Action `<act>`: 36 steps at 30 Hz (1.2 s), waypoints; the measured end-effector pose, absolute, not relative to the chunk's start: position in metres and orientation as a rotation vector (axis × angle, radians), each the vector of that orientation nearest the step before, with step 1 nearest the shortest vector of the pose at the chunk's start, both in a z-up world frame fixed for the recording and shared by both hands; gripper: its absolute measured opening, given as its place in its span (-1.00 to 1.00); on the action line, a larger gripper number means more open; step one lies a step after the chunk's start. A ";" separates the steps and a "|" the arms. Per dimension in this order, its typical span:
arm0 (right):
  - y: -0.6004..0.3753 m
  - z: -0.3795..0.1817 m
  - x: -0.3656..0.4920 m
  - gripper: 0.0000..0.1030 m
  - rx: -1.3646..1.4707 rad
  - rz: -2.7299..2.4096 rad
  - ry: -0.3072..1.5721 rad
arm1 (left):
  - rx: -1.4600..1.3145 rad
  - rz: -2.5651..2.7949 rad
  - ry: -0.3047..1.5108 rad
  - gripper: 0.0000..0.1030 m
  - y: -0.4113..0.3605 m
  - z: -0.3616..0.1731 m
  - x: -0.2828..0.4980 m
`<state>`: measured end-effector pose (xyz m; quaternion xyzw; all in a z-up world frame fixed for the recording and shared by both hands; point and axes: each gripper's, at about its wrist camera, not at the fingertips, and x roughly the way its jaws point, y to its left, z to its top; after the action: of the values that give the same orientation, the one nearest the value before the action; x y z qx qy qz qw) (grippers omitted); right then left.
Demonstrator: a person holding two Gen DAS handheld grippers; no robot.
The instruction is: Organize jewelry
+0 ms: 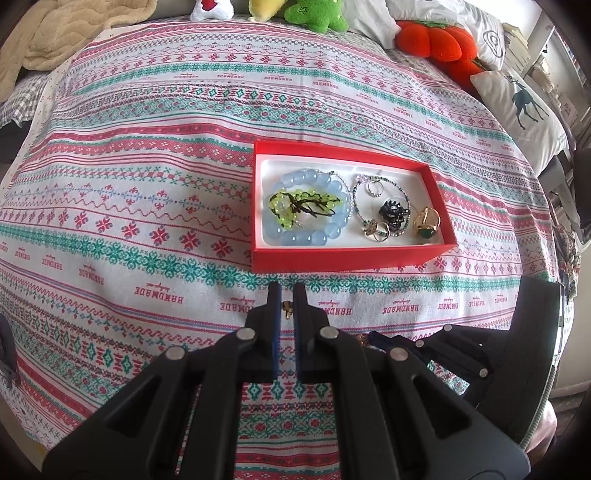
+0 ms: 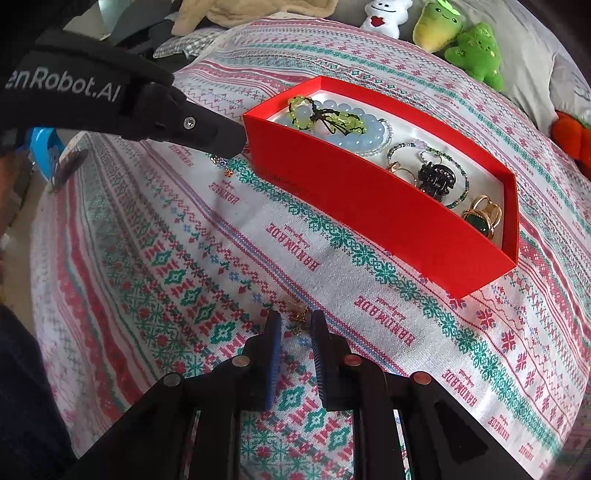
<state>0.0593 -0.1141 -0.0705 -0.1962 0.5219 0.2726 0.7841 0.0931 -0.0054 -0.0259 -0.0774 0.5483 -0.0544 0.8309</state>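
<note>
My left gripper [image 1: 287, 295] points down at the bed, and its jaws are almost shut. A tiny gold piece [image 1: 287, 309] sits right between the tips. It looks pinched there, but I cannot be sure the pads press on it.

My right gripper [image 2: 295, 320] has its jaws a little way apart. A small gold chain piece [image 2: 298, 318] lies on the cloth in the gap between the tips, and the pads do not seem to squeeze it.

The red box [image 1: 343, 254] rests on the patterned bedspread [image 1: 129, 184], just past my left tips. Inside it, on the left, is a big blue bead bracelet [image 1: 291, 236] with a yellow-green bead bracelet [image 1: 284, 214] on top. On the right are a thin beaded loop [image 1: 360, 208], a black hair claw [image 1: 395, 214], some small rings [image 1: 376, 230] and a fat gold ring with a green stone [image 1: 424, 223].

From my right side, the near wall of the box stands tall between my tips and the jewelry inside. My left gripper reaches across to the box's left corner, and a little bit of jewelry [image 2: 221, 164] lies on the cloth under it.

At the far edge of the bed sit a white plush toy [image 2: 384, 16], a yellow one [image 2: 436, 26], a green one [image 2: 476, 51], an orange pumpkin cushion [image 1: 439, 42] and a pillow with a deer on it [image 1: 521, 103]. A tan blanket [image 1: 48, 33] is bunched in the far left corner.
</note>
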 end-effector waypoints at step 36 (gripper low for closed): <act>-0.107 -0.069 0.065 -0.54 -0.386 0.580 1.115 | -0.188 -0.113 1.153 -0.87 0.002 -0.020 0.096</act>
<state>0.0645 -0.1068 -0.0686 -0.1796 0.5181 0.2698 0.7915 0.0960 0.0022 -0.0202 -0.0885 0.5442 -0.0531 0.8326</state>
